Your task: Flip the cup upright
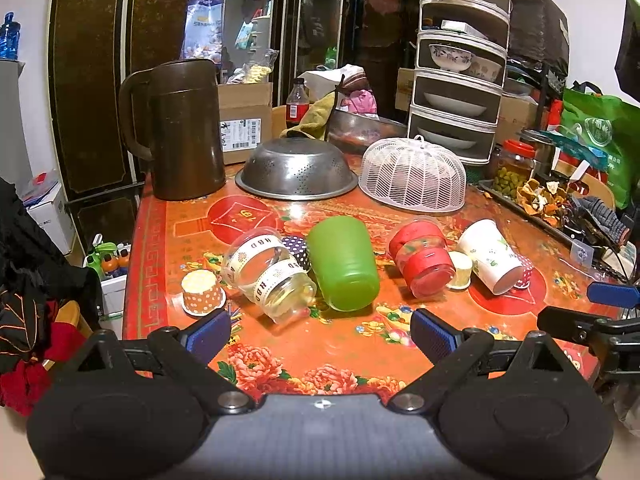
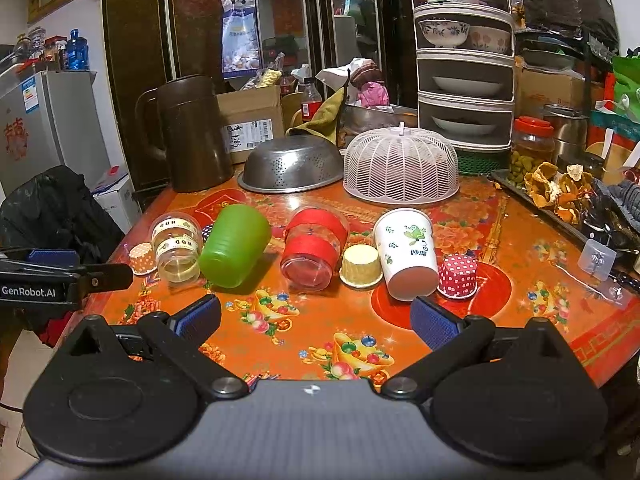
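Observation:
Several cups lie on their sides on the red flowered table (image 1: 320, 352): a clear cup with HBD ribbon (image 1: 268, 276) (image 2: 176, 250), a green plastic cup (image 1: 344, 264) (image 2: 234, 246), a clear cup with red bands (image 1: 422, 262) (image 2: 314, 246) and a white paper cup (image 1: 490, 256) (image 2: 408, 252). Small paper baking cups stand upside down among them, such as an orange dotted one (image 1: 202, 292) and a red dotted one (image 2: 458, 276). My left gripper (image 1: 320, 332) is open and empty, in front of the green cup. My right gripper (image 2: 316, 322) is open and empty, in front of the red-banded cup.
A brown jug (image 1: 184, 132), an upturned steel colander (image 1: 296, 170) and a white mesh food cover (image 1: 412, 176) stand behind the cups. A tiered dish rack (image 1: 460, 60), a pickle jar (image 1: 516, 164) and a cluttered tray (image 2: 560, 196) line the right side.

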Available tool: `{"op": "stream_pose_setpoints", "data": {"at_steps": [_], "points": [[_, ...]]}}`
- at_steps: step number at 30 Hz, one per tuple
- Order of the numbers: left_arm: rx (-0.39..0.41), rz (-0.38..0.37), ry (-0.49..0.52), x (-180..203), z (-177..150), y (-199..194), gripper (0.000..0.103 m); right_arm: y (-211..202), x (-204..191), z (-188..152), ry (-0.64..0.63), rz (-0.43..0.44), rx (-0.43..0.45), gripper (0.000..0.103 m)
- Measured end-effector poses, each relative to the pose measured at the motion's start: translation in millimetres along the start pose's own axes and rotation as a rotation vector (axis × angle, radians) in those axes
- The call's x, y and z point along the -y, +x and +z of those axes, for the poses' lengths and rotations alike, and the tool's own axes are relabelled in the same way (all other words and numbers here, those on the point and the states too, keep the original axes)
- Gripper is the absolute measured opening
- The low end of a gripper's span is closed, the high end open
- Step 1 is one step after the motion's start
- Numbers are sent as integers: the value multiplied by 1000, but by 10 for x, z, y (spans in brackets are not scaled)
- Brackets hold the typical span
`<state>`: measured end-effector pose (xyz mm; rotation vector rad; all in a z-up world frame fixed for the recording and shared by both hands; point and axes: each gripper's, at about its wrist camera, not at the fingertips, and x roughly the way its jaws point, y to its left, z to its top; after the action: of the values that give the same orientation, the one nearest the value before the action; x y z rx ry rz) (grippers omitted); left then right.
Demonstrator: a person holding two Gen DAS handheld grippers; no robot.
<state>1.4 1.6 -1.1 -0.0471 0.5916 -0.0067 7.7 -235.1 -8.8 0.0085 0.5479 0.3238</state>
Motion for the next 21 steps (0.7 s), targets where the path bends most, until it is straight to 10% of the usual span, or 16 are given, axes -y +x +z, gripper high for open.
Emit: {"op": "stream_pose_setpoints", "data": {"at_steps": [21], "points": [[0, -9, 4, 34, 6, -7, 98, 3, 2, 6, 0, 0, -2, 102]]}}
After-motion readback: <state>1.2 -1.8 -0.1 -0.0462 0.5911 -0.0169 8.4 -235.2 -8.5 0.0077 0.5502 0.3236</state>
